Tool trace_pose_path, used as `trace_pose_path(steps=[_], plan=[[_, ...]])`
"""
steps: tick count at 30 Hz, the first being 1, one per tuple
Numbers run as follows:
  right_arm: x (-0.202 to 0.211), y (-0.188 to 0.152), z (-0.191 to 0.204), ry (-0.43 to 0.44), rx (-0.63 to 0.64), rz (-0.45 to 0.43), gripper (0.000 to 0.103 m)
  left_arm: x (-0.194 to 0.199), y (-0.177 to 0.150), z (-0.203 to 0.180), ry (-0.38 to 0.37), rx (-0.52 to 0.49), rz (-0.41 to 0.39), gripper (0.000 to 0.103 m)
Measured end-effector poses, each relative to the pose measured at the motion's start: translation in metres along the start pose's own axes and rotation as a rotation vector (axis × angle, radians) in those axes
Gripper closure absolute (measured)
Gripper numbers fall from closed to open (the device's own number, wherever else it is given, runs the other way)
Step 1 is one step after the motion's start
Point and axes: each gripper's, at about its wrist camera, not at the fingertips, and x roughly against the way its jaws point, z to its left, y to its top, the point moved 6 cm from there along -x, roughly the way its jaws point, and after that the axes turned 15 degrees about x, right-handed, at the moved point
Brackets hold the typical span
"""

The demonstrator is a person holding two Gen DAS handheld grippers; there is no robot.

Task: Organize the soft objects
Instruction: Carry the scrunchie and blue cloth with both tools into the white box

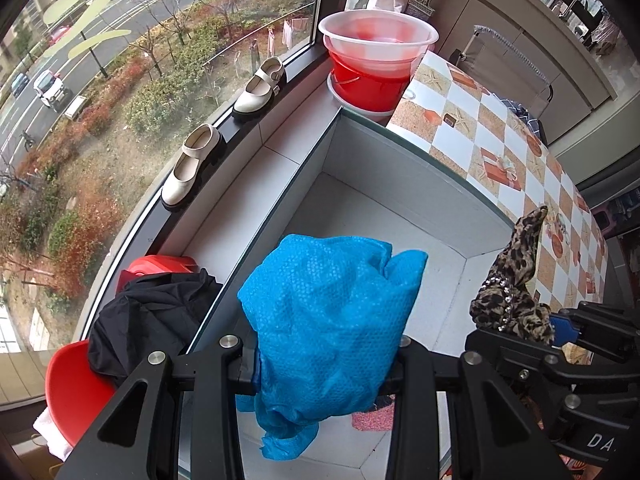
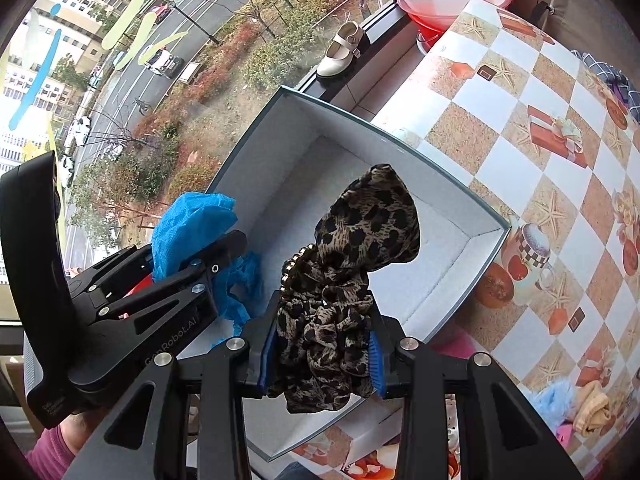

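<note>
A crumpled blue cloth (image 1: pixel 332 332) hangs clamped in the jaws of the left gripper (image 1: pixel 326 364), held over the open grey box (image 1: pixel 404 168), and in the right wrist view it shows as a blue bunch (image 2: pixel 188 228) at the box's left edge. Just beside it, the leopard-print scrunchie (image 2: pixel 340 300) with its row of small studs is pinched between the blue pads of the right gripper (image 2: pixel 320 356), raised above the box's pale interior (image 2: pixel 320 152); the left wrist view shows it at the right (image 1: pixel 512 288). The box sits at the edge of a table (image 2: pixel 540 160) covered in a checked, patterned cloth. Both grippers point forward over the box, side by side and close together, the left one angled in toward the right. Beyond the box lie a black garment (image 1: pixel 148 316) on a red chair (image 1: pixel 76 392), two cream shoes (image 1: pixel 192 168) on the windowsill, and a stack of red and clear basins (image 1: pixel 376 60). More small soft things (image 2: pixel 576 404) rest on the table at the lower right.
</note>
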Motion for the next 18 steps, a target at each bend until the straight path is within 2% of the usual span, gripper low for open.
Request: trace_pose_path(steps=[18], plan=[[-0.016, -0.006, -0.012, 0.017, -0.052, 0.020, 0.065, -0.039, -0.004, -0.008, 0.039, -0.049, 0.070, 0.064]])
